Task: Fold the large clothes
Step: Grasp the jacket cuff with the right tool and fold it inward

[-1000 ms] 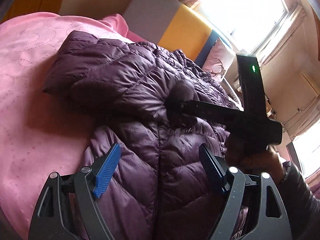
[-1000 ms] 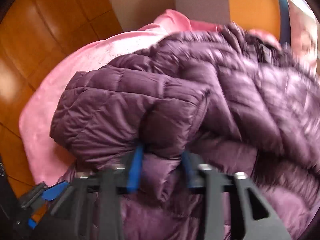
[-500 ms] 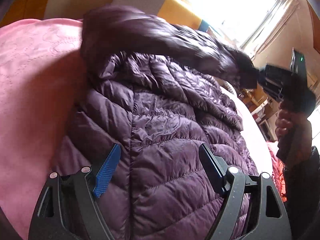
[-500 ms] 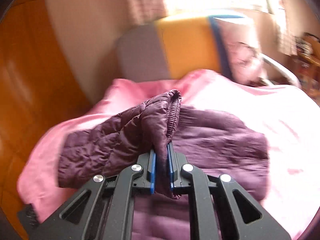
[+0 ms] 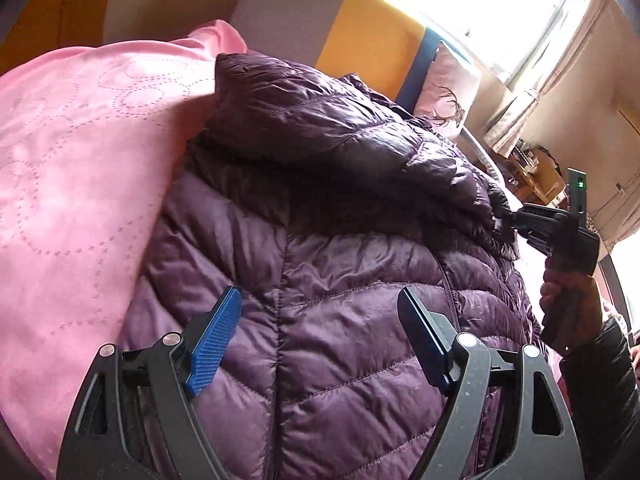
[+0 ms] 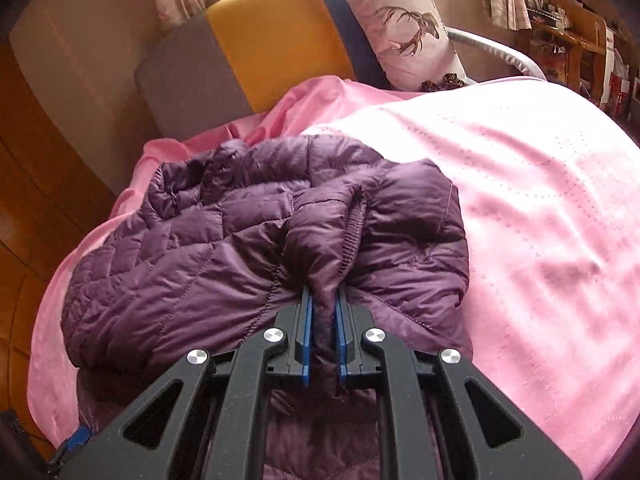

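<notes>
Purple padded jacket (image 6: pixel 240 256): your right tool (image 6: pixel 322 344) is clenched on its sleeve cuff (image 6: pixel 352 224); your left tool (image 5: pixel 320 344) hangs released. Slippery fabric may slide free if you tug sharply.

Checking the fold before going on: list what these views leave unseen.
- Left wrist view: the jacket's hem, cut off by the bottom edge behind the open left gripper.
- Right wrist view: the sleeve end, hidden inside the shut right gripper.
- Right wrist view: the shelf items, too small.

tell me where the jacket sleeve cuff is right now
In the right wrist view the cuff sits low centre, pinched in the right gripper over the purple jacket.
</notes>
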